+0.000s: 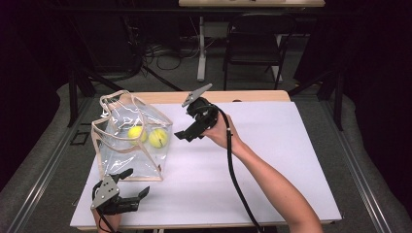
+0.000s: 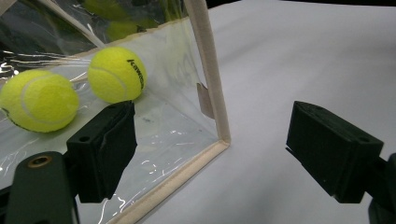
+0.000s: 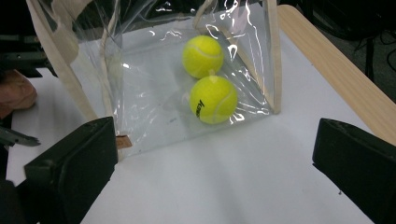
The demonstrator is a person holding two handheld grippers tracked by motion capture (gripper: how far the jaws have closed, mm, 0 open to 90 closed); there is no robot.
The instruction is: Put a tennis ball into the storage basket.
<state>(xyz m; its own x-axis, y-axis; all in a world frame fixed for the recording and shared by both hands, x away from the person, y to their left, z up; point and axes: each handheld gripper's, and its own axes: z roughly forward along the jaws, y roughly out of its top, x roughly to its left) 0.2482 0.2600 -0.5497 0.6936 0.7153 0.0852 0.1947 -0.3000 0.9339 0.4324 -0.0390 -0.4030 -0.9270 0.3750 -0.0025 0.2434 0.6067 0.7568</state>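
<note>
A clear plastic bag (image 1: 127, 158) with beige trim stands at the left of the white table top (image 1: 272, 145). Two yellow tennis balls (image 1: 136, 133) (image 1: 158, 138) lie inside it, side by side. My left gripper (image 1: 137, 182) is open at the bag's near corner, low over the table; in the left gripper view its jaws straddle the beige corner seam (image 2: 208, 70), with the balls (image 2: 116, 73) (image 2: 38, 100) behind the plastic. My right gripper (image 1: 187, 122) is open, held above the table to the right of the bag and aimed at it. The right gripper view shows both balls (image 3: 202, 56) (image 3: 213, 99) through the bag wall (image 3: 154, 93).
The table's wooden edge (image 1: 252, 95) runs along the far side. Beyond it stand a black chair (image 1: 255, 43) and a white table leg (image 1: 201, 48), with cables on the floor. Bare white surface stretches right of the bag.
</note>
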